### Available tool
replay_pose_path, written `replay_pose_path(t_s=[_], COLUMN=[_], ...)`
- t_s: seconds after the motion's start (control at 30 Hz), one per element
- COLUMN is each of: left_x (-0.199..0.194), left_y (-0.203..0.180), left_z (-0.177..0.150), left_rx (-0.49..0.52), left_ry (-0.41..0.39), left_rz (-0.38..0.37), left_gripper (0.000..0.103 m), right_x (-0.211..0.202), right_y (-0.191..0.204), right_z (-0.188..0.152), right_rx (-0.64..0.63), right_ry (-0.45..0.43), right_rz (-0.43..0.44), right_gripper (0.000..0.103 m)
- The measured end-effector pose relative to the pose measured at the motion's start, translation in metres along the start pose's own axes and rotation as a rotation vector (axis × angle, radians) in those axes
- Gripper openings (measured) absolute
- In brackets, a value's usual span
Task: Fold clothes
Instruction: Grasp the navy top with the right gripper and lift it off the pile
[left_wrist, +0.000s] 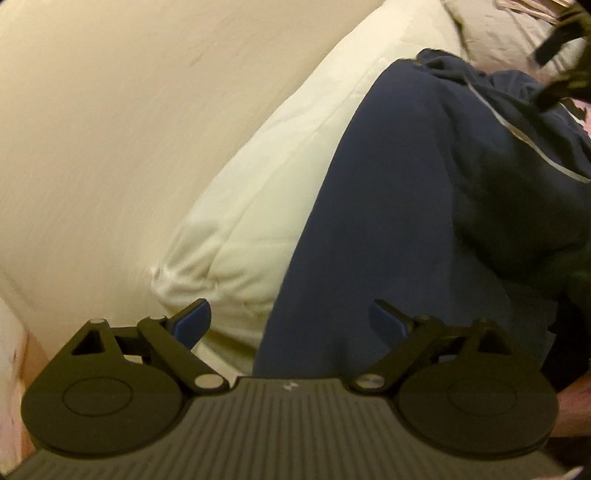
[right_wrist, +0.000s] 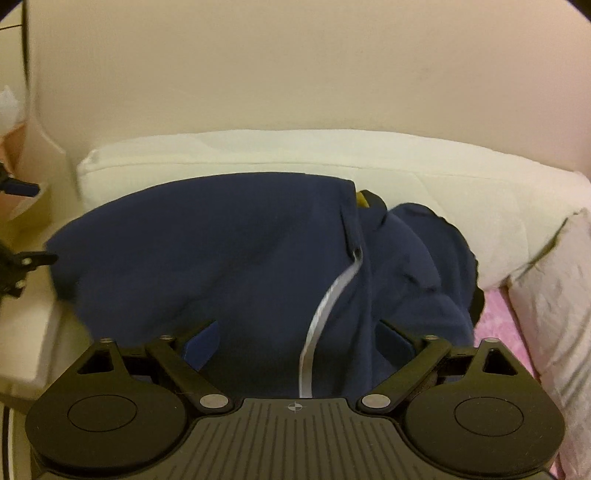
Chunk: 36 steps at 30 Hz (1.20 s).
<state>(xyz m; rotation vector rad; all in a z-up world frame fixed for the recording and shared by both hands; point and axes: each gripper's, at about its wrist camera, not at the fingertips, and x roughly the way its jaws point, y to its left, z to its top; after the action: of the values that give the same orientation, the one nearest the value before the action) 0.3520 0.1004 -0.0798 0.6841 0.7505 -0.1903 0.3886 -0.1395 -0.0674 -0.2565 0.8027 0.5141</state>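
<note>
Both tilted downward with jaws spread and nothing pinched, the left hand-held gripper (left_wrist: 290, 321) and right hand-held gripper (right_wrist: 297, 341) hover over the crumpled navy zip-up jacket (right_wrist: 229, 258), beside the cream pillow's (right_wrist: 424, 170) edge.

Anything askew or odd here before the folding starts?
Nothing damaged or spilled. The navy garment lies bunched against the white pillow, its pale stripe kinked and its right side crumpled. Both the left gripper and right gripper are open, holding nothing.

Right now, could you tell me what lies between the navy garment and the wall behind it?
A white pillow lies between the navy garment and the wall; the right wrist view shows it best.
</note>
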Motion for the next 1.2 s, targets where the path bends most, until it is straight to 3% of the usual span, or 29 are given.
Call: replay_pose_path(t_s=[0.2, 0.3, 0.33, 0.37, 0.4, 0.43, 0.47, 0.6, 0.73, 0.8, 1.0, 1.2], left_x=[0.010, 0.014, 0.015, 0.015, 0.014, 0.013, 0.011, 0.005, -0.012, -0.029, -0.084, -0.147], left_y=[-0.004, -0.010, -0.012, -0.013, -0.014, -0.015, -0.015, -0.016, -0.020, -0.025, -0.061, -0.148], left_z=[-0.006, -0.012, -0.014, -0.014, -0.015, -0.014, -0.012, 0.000, 0.020, 0.034, 0.075, 0.101], left_rx=[0.037, 0.058, 0.065, 0.068, 0.071, 0.067, 0.065, 0.059, 0.068, 0.084, 0.095, 0.181], left_ry=[-0.025, -0.023, -0.023, -0.026, -0.029, -0.036, -0.046, -0.093, -0.172, -0.228, -0.379, -0.498], left_rz=[-0.032, -0.036, -0.036, -0.042, -0.047, -0.057, -0.061, -0.074, -0.085, -0.095, -0.197, -0.352], left_gripper=[0.091, 0.091, 0.091, 0.091, 0.091, 0.091, 0.091, 0.091, 0.091, 0.091, 0.092, 0.092], right_x=[0.073, 0.088, 0.087, 0.084, 0.081, 0.078, 0.074, 0.042, -0.004, -0.031, -0.126, -0.259], right_y=[-0.005, -0.001, 0.003, 0.006, 0.010, 0.013, 0.010, -0.031, -0.072, -0.093, -0.136, -0.165], right_z=[-0.005, -0.016, -0.019, -0.020, -0.022, -0.023, -0.023, -0.022, -0.023, -0.024, -0.035, -0.114], right_rx=[-0.014, -0.003, -0.023, -0.033, -0.041, -0.050, -0.013, 0.322, 0.593, 0.705, 0.841, 0.901], right_ry=[0.081, 0.069, 0.054, 0.044, 0.034, 0.024, 0.018, -0.049, -0.208, -0.301, -0.531, -0.719], right_rz=[-0.028, -0.049, -0.048, -0.053, -0.059, -0.065, -0.057, 0.139, 0.293, 0.329, 0.333, 0.218], right_gripper=[0.071, 0.068, 0.042, 0.030, 0.009, 0.004, 0.003, 0.003, 0.002, 0.002, 0.002, 0.002])
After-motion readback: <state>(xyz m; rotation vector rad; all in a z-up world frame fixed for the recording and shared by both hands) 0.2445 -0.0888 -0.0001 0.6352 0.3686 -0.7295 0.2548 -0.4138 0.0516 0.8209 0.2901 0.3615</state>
